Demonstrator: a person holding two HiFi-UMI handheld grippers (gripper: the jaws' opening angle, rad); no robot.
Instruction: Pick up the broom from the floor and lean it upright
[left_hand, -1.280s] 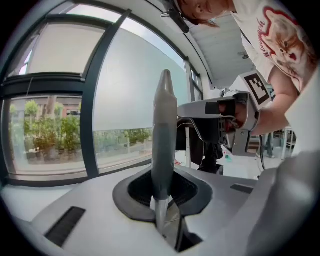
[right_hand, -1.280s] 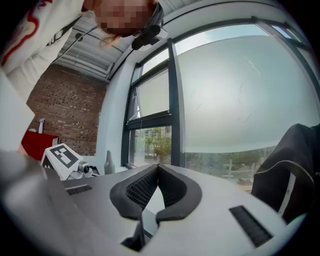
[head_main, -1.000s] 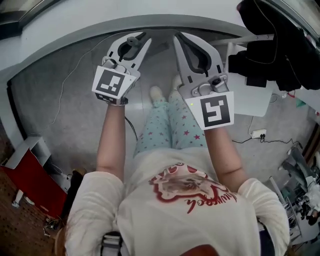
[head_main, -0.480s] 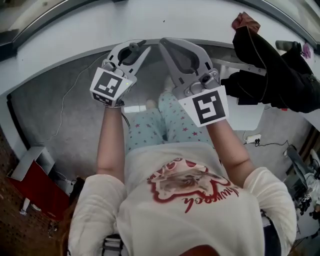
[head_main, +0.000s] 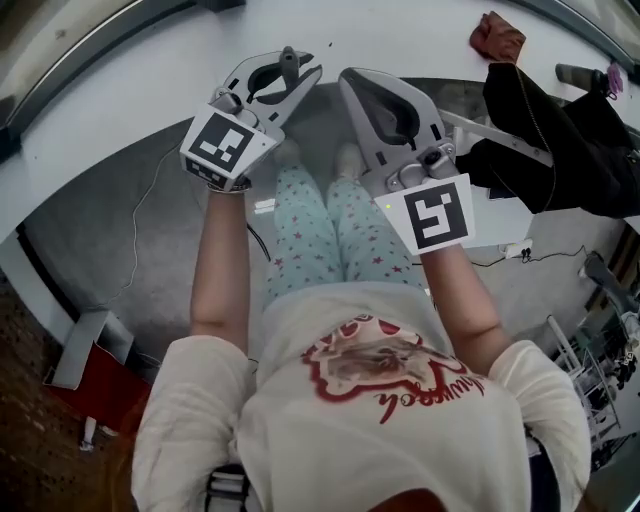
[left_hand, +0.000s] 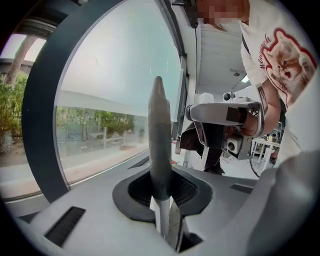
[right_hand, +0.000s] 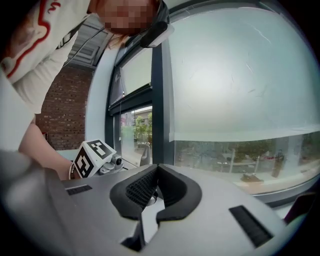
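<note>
My left gripper (head_main: 298, 72) is held out ahead of the person, over the grey floor (head_main: 150, 250). In the left gripper view its jaws (left_hand: 162, 200) are closed round a thin grey pole (left_hand: 159, 135) with a tapered top, which looks like the broom's handle. The pole stands upright. Its short top end (head_main: 290, 60) pokes above the gripper in the head view, and everything below the jaws is hidden. My right gripper (head_main: 358, 82) is beside it, shut and empty, its black pads (right_hand: 142, 187) meeting at the tip.
A white curved ledge (head_main: 130, 100) and tall windows (left_hand: 115, 100) stand just ahead. Dark clothes (head_main: 565, 130) hang over a white rack at the right, with a power strip (head_main: 516, 250) below. A red box (head_main: 100, 395) and a thin cable (head_main: 135, 215) lie on the floor at left.
Both grippers have moved forward with the person toward the white ledge. The legs now stand side by side. Neither gripper's jaws have changed.
</note>
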